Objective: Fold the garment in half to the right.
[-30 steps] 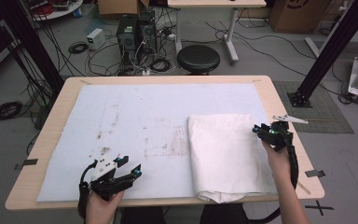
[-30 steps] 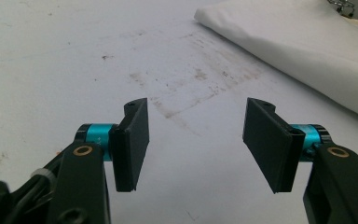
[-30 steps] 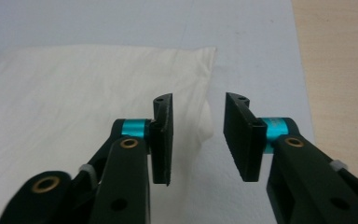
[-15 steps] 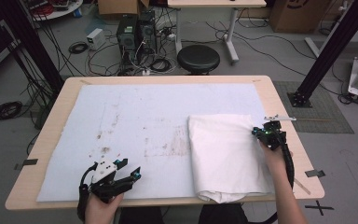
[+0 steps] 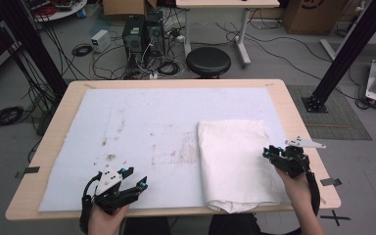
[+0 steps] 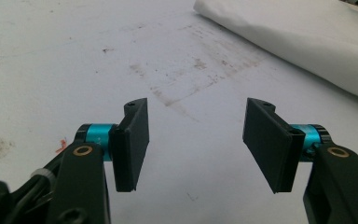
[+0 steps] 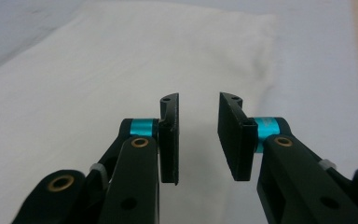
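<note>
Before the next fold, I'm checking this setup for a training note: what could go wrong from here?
1. The folded white cloth reaches the table's front edge; a tug toward the person could drag it off.
2. The right gripper, whose jaws have just been opening with nothing between them, hangs above the cloth's right edge; a shallow pinch might catch one layer and spoil the fold.
3. The white mat is stained, so sliding the cloth leftward may soil it.
</note>
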`<move>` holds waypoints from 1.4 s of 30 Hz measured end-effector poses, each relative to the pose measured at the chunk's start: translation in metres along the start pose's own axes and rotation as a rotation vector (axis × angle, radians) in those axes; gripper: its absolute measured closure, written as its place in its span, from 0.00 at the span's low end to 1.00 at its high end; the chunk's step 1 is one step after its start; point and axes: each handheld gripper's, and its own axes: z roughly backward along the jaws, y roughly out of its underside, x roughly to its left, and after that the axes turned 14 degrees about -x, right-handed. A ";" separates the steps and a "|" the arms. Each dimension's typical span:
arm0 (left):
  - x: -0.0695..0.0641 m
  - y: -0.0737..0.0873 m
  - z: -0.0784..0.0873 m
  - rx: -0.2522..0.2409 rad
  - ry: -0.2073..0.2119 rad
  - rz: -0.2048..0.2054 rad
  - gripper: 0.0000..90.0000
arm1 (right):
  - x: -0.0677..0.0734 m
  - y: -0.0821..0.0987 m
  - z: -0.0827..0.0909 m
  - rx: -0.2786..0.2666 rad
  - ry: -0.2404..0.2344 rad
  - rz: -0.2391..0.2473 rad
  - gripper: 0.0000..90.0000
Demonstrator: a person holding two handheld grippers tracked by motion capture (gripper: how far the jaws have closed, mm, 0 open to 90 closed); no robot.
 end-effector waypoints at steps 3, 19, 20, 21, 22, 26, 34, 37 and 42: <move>0.001 -0.001 -0.002 0.003 0.016 -0.004 0.39 | 0.017 0.007 0.007 0.003 -0.086 0.057 0.78; 0.026 -0.003 0.003 -0.134 0.056 0.013 0.37 | -0.013 0.008 0.042 -0.054 0.005 -0.007 0.52; 0.026 -0.003 0.005 -0.175 0.052 -0.006 0.37 | -0.015 0.007 0.046 -0.081 0.011 -0.018 0.49; 0.027 -0.004 0.006 -0.214 0.053 -0.027 0.36 | -0.017 0.006 0.050 -0.109 0.014 -0.020 0.47; 0.027 -0.004 0.007 -0.243 0.051 -0.049 0.36 | -0.019 0.005 0.053 -0.129 0.009 -0.023 0.47; 0.027 -0.007 0.006 -0.223 0.070 -0.072 0.34 | -0.024 0.003 0.061 -0.172 -0.012 -0.017 0.42; 0.031 -0.005 0.007 -0.182 0.069 -0.090 0.31 | -0.028 0.003 0.061 -0.201 -0.034 -0.020 0.27; 0.033 -0.007 0.010 -0.188 0.065 -0.131 0.31 | -0.027 0.001 0.060 -0.190 -0.039 -0.017 0.24; 0.037 -0.008 0.011 -0.187 0.072 -0.116 0.31 | -0.026 0.001 0.060 -0.182 -0.036 0.010 0.23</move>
